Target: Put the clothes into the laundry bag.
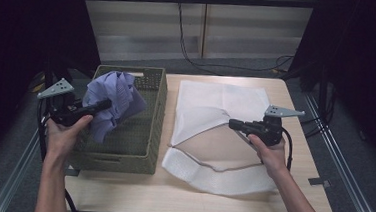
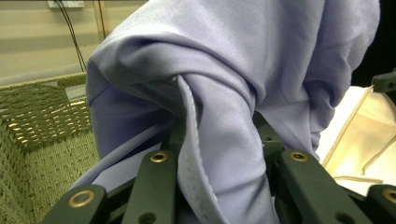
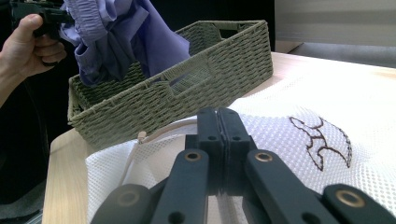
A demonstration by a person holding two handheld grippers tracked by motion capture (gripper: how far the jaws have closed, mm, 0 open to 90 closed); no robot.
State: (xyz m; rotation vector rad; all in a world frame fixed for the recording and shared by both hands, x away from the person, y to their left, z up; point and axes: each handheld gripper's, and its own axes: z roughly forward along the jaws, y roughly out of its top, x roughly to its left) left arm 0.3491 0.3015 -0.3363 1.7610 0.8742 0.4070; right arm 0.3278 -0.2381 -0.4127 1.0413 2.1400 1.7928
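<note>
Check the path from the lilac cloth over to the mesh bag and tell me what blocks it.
The lilac cloth hangs from the left gripper above the woven basket. The basket's right wall stands between it and the white mesh bag; the cloth looks high enough to pass over.

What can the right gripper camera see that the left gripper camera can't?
Right gripper view: a dark whale-like drawing on the white mesh bag, the person's hand holding the left gripper, the whole green woven basket on the table, and the right gripper with its jaws pressed together.

Left gripper view: a close look at the purple cloth bunched between that gripper's jaws, with its stitched hem.

Both: the purple cloth, the basket and the white bag.
</note>
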